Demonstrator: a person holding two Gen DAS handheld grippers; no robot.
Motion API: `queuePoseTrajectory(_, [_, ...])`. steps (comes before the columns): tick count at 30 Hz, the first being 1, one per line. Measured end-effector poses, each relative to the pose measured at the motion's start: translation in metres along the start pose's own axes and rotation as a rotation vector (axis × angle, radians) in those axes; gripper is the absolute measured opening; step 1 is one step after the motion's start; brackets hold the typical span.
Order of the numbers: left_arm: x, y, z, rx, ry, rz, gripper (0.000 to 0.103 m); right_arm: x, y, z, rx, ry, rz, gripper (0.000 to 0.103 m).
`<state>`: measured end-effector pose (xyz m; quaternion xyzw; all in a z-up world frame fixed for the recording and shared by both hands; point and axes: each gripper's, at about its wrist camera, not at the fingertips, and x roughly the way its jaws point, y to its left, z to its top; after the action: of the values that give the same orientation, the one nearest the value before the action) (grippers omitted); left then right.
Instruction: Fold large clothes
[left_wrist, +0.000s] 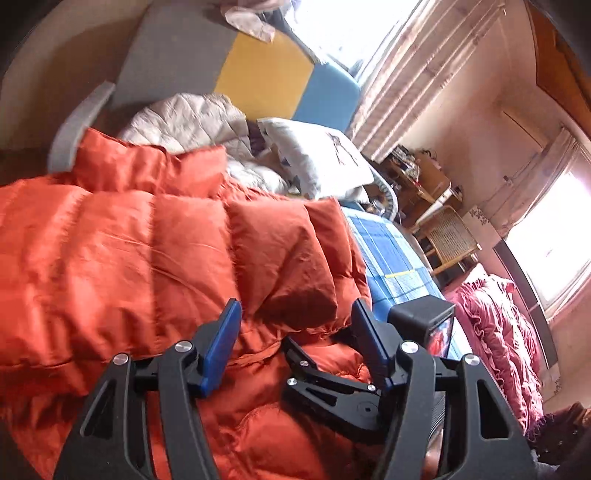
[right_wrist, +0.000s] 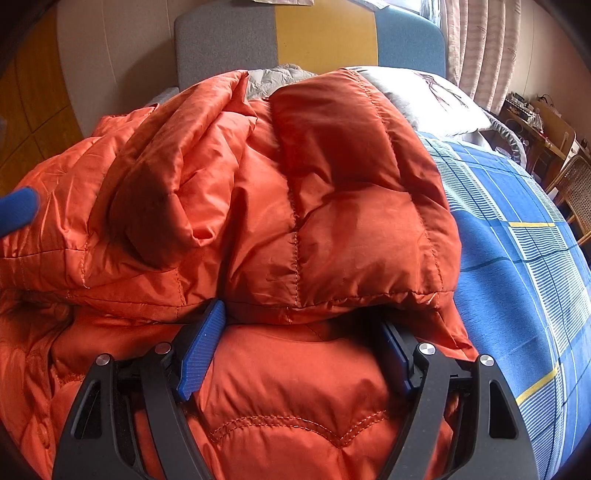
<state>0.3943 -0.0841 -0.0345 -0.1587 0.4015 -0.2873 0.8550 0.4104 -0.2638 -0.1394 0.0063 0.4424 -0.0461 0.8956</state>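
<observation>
Lying folded on the bed (right_wrist: 517, 236) near its headboard (right_wrist: 225, 40), an orange puffer jacket (right_wrist: 295, 221) sits beneath the left gripper (left_wrist: 295, 317) and right gripper (right_wrist: 306, 317), both spread, gripping nothing.

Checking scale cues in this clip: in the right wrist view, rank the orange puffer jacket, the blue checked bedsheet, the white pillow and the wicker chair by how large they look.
1. orange puffer jacket, fills most of the frame, though it is nearest the camera.
2. blue checked bedsheet.
3. white pillow.
4. wicker chair, cut off at the edge, so its real size is unsure.
</observation>
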Motion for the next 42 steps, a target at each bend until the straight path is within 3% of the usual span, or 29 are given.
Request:
queuePoseTrajectory(3, [-0.022,0.013,-0.003,-0.021,-0.043,0.062,0.061,0.000,0.000,0.000,0.000,0.000,-0.001,0.076])
queuePoseTrajectory(9, [-0.069,0.064,-0.016,-0.106,-0.129,0.266,0.061,0.000,0.002,0.001,-0.005,0.002,-0.007,0.076])
queuePoseTrajectory(14, [-0.105,0.113,-0.026,-0.240,-0.210,0.386,0.057,-0.002,0.005,0.003,-0.005,0.010,-0.010,0.076])
queuePoseTrajectory(19, [-0.118,0.144,-0.030,-0.303,-0.235,0.413,0.052,-0.019,-0.002,0.005,0.019,0.001,-0.013,0.076])
queuePoseTrajectory(24, [-0.109,0.149,-0.033,-0.285,-0.218,0.399,0.052,-0.062,-0.012,0.009,0.057,-0.116,-0.056,0.066])
queuePoseTrajectory(27, [-0.104,0.147,-0.034,-0.265,-0.213,0.396,0.052,-0.092,-0.002,0.024,0.060,-0.211,-0.006,0.065])
queuePoseTrajectory(30, [-0.101,0.148,-0.035,-0.261,-0.208,0.390,0.052,-0.102,0.024,0.038,0.015,-0.247,0.066,0.065])
queuePoseTrajectory(36, [-0.094,0.149,-0.034,-0.227,-0.180,0.386,0.052,-0.061,0.058,0.062,-0.042,-0.164,0.076,0.065])
queuePoseTrajectory(40, [-0.082,0.156,-0.035,-0.225,-0.139,0.385,0.051,-0.024,0.055,0.063,-0.042,-0.085,0.034,0.065])
queuePoseTrajectory(42, [-0.073,0.163,-0.038,-0.233,-0.117,0.393,0.045,-0.014,0.053,0.059,-0.046,-0.063,0.042,0.067])
